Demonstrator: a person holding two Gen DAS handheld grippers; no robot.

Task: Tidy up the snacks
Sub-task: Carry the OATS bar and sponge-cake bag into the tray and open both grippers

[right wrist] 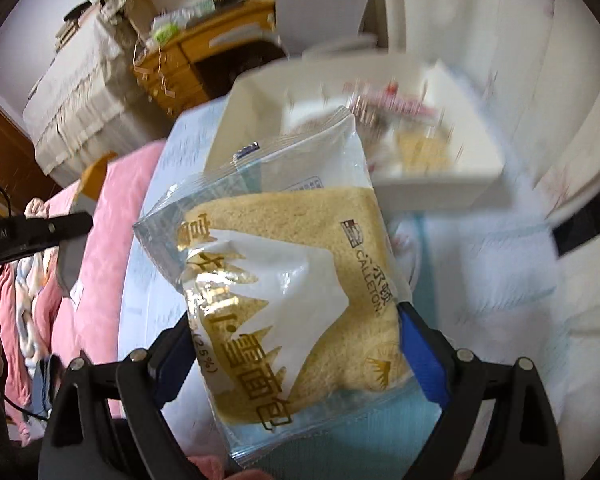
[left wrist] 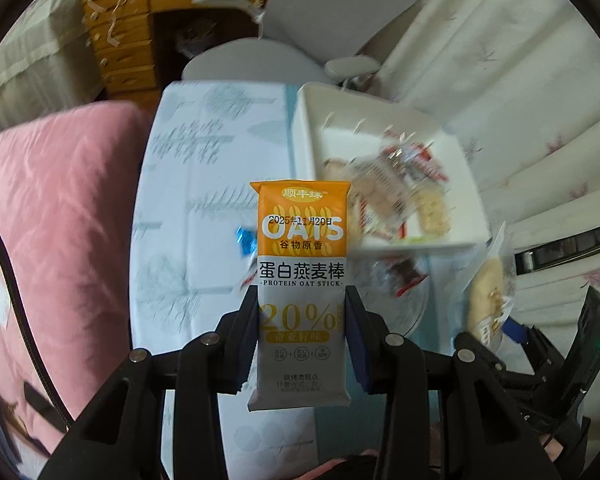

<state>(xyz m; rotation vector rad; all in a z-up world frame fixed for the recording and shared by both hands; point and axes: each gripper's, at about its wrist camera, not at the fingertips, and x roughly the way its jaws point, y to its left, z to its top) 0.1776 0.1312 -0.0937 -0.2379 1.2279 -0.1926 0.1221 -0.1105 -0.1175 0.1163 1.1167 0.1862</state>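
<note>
both grippers hold wrapped snacks above the table

a table [left wrist: 172, 184] under a pale cloth printed with grey-blue leaf shapes fills the middle of the left wrist view. a pink quilt [left wrist: 56, 216] lies along its left side, and a white floral curtain [left wrist: 520, 92] hangs at the right of the frame. a wooden desk [left wrist: 128, 32] with drawers stands in the upper left, with a grey chair [left wrist: 332, 16] at top centre.

a white tray [left wrist: 464, 196] sits on the cloth in the right centre of the frame, with several blurred wrapped snacks inside. more wrappers lie on the cloth just below the tray.

the left gripper [left wrist: 302, 332] pinches an oat stick packet [left wrist: 302, 256] by its lower half, blue-padded fingers closed on both long edges. the packet stands upright, long axis running up the frame, orange on top and white below, printed "oats" and "protein oat stick".

in the right wrist view, the right gripper [right wrist: 296, 344] clamps a bread packet [right wrist: 292, 280] across its lower part. the packet's long axis leans toward the upper right of the frame, toward the blurred tray [right wrist: 440, 196]. its wrapper is clear with white and gold print, over a pale yellow slice.
</note>
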